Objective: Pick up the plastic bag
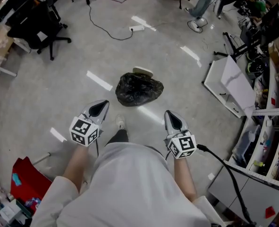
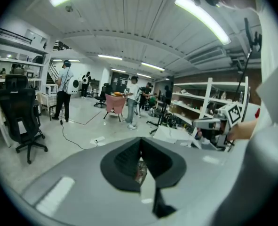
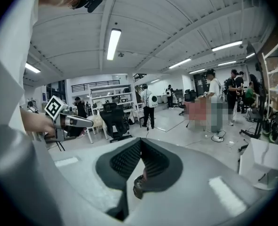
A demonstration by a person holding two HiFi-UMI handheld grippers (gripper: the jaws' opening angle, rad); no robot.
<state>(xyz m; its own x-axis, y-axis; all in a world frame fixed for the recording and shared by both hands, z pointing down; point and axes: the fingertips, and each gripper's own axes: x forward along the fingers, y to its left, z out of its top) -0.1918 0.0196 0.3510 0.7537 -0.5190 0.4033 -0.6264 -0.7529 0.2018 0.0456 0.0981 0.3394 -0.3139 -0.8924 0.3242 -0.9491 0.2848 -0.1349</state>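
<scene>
Find left claw (image 1: 100,107) clenched, ribbed pads together along one seam, nothing gripped between them in the left gripper view (image 2: 139,147). Find right claw (image 1: 173,118) likewise clenched and empty (image 3: 141,149). Only a sliver of floor and something indistinct shows past each seam.

Locate black, crumpled plastic bag (image 1: 138,89) on the pale grey polished floor (image 1: 73,79), untouched, well apart from both claws. Place it ahead of and below them, roughly on the centre line between the two tips. Judge neither claw clearly nearer; left tip perhaps marginally so. Read the bag's long axis as running left to right across the line of approach, with the bulk low and slumped. Note a flat beige object (image 1: 143,72) at the bag's far edge; cannot tell what it is, nor whether it rests on the bag or just behind it.

See no bag in either gripper view: both look out level over the room, at shelves, chairs and ceiling lights, so take the claws as held near horizontal, not yet pitched toward the floor.

Record pose: left forearm (image 1: 75,167) and right forearm (image 1: 184,176) bare, extended forward either side of the torso, claws level with each other and angled slightly inward.

Expect the coming move to need a step or reach forward, a downward pitch and released jaws.
</scene>
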